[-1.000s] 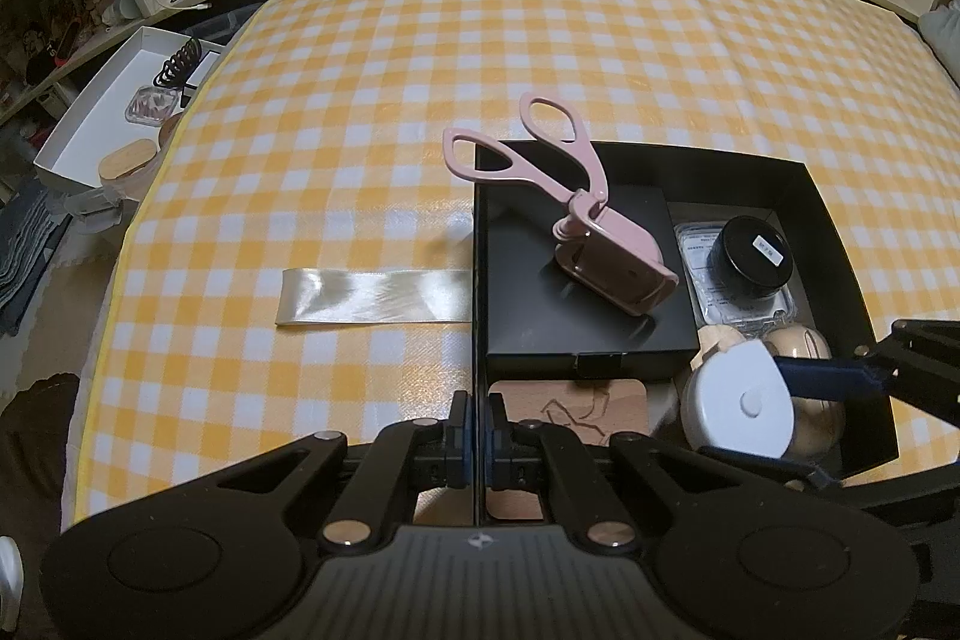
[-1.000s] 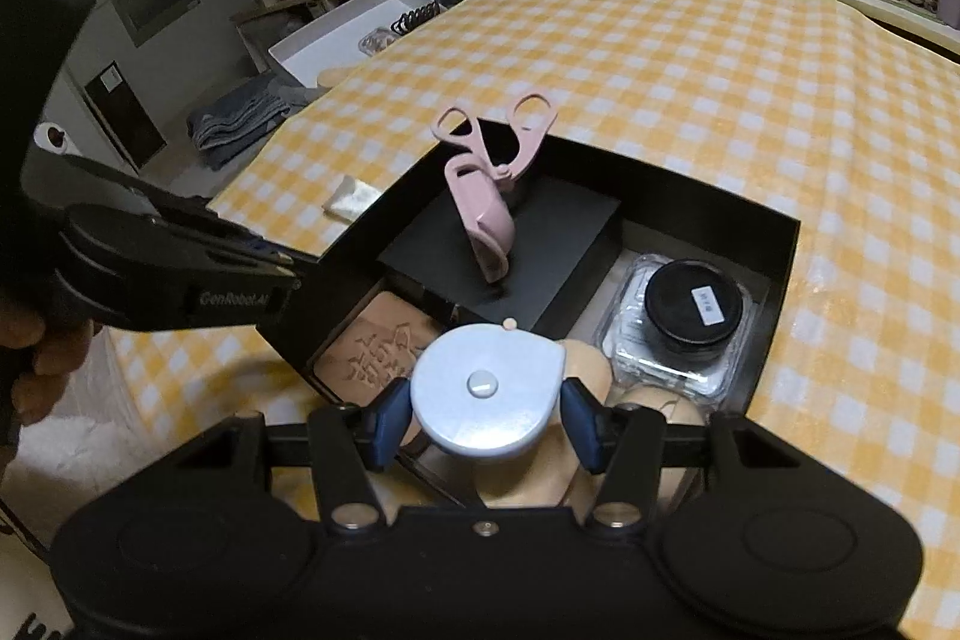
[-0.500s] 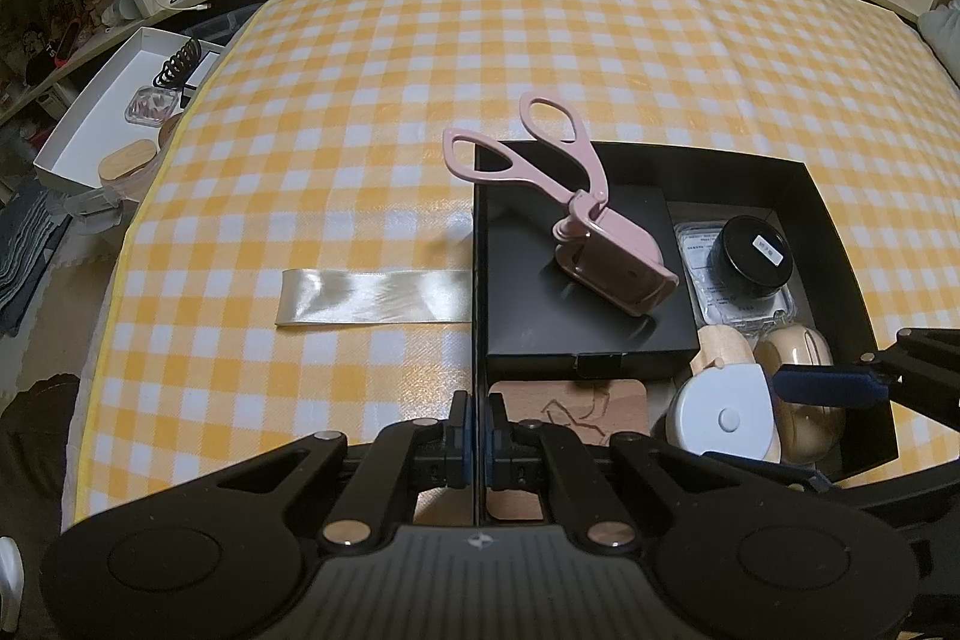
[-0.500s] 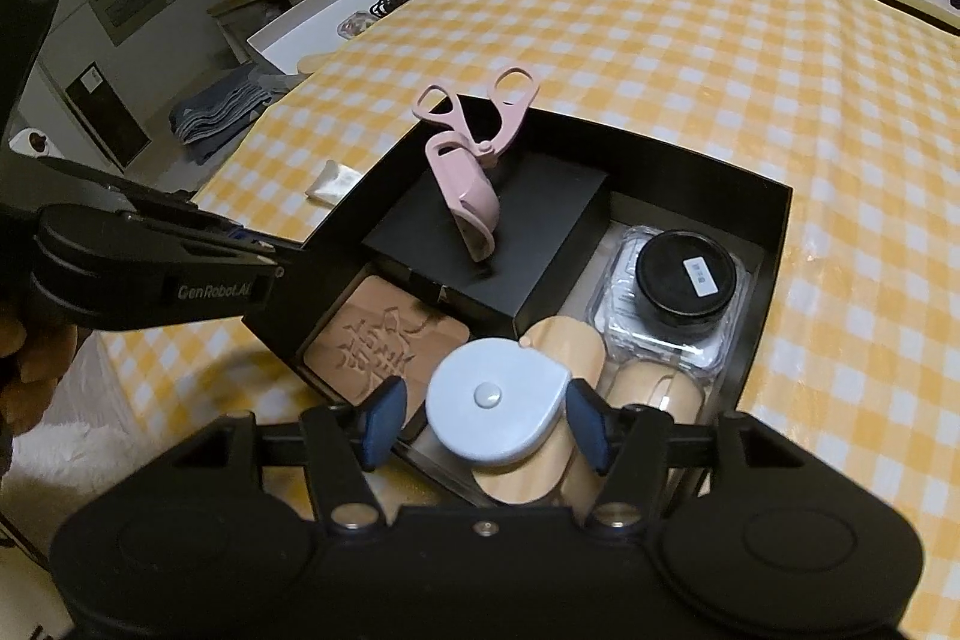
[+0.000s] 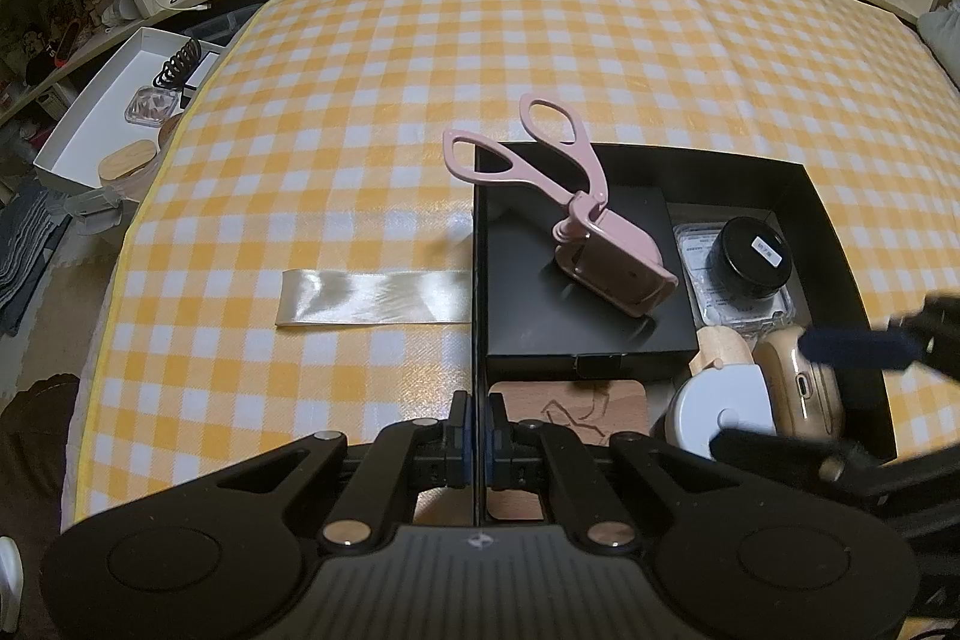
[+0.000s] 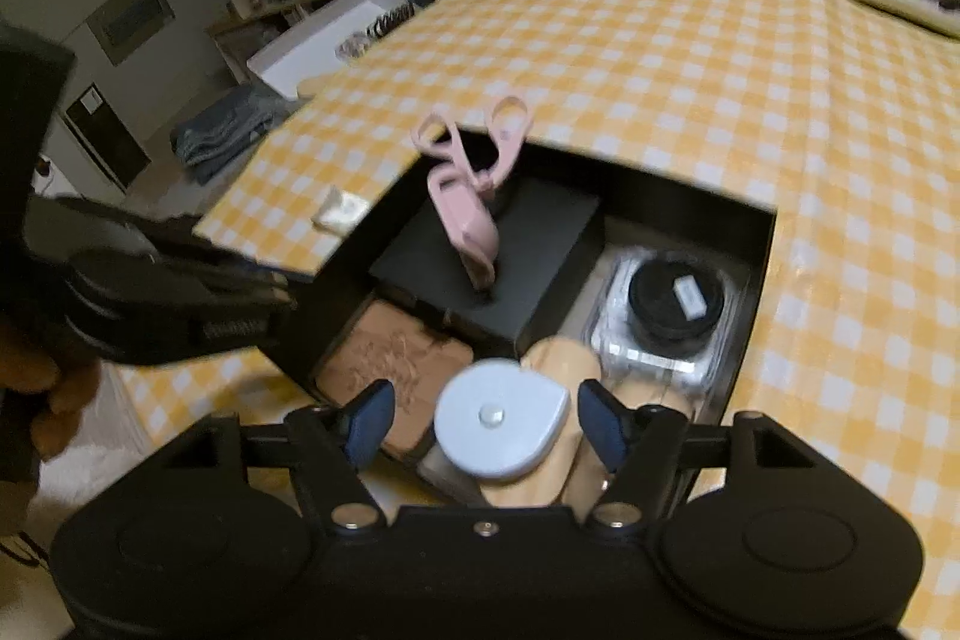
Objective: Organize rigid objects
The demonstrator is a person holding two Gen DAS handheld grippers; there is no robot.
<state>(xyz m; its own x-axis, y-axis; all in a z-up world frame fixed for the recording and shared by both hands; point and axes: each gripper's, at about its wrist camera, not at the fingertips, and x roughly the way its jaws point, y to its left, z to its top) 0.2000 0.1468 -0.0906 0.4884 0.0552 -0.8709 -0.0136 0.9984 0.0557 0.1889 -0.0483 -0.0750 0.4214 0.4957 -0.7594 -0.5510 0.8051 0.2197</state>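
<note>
A black organizer box (image 5: 804, 184) (image 6: 762, 244) sits on the yellow checked cloth. Inside are a pink scissor-like tool (image 5: 576, 214) (image 6: 468, 214) on a black inner box, a black round jar (image 5: 753, 256) (image 6: 675, 304) on a clear case, a carved wooden tile (image 5: 576, 400) (image 6: 396, 358), beige items and a white round tape measure (image 5: 714, 412) (image 6: 501, 418). My right gripper (image 6: 489, 421) is open, its blue pads either side of the tape measure without touching it. My left gripper (image 5: 477, 433) is shut on the box's near wall.
A shiny ribbon strip (image 5: 372, 298) lies on the cloth left of the box. A white box (image 5: 114, 112) with small items stands off the table's left edge. Shelves with clutter line the back. A small white packet (image 6: 342, 208) lies beside the box.
My right gripper lowered the tape measure into the box's front corner and opened, letting it go. The left gripper has not moved.
</note>
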